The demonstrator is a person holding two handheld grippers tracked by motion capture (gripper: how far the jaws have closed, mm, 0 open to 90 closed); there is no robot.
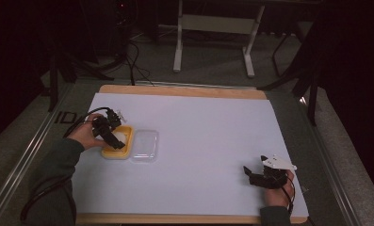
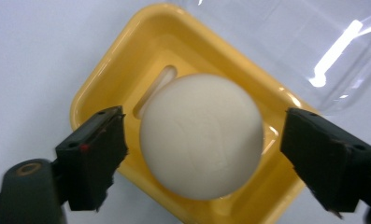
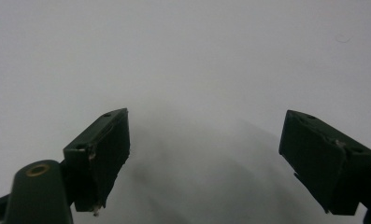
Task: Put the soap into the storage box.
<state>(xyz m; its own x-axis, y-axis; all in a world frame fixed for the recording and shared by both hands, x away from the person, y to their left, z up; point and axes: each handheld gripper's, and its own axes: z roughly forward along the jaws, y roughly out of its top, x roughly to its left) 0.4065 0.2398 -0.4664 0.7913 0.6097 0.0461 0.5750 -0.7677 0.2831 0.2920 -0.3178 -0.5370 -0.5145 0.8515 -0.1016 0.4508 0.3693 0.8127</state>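
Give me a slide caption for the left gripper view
Open hand-held gripper straddles white soap bar in yellow dish.

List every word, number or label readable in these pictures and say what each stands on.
"IDA": pale letters on the dark floor mat left of the table, cut off by the left gripper's cable; the rest is hidden.
White soap in the yellow dish: a faint embossed mark, too shallow to read.
Clear lid: no text.
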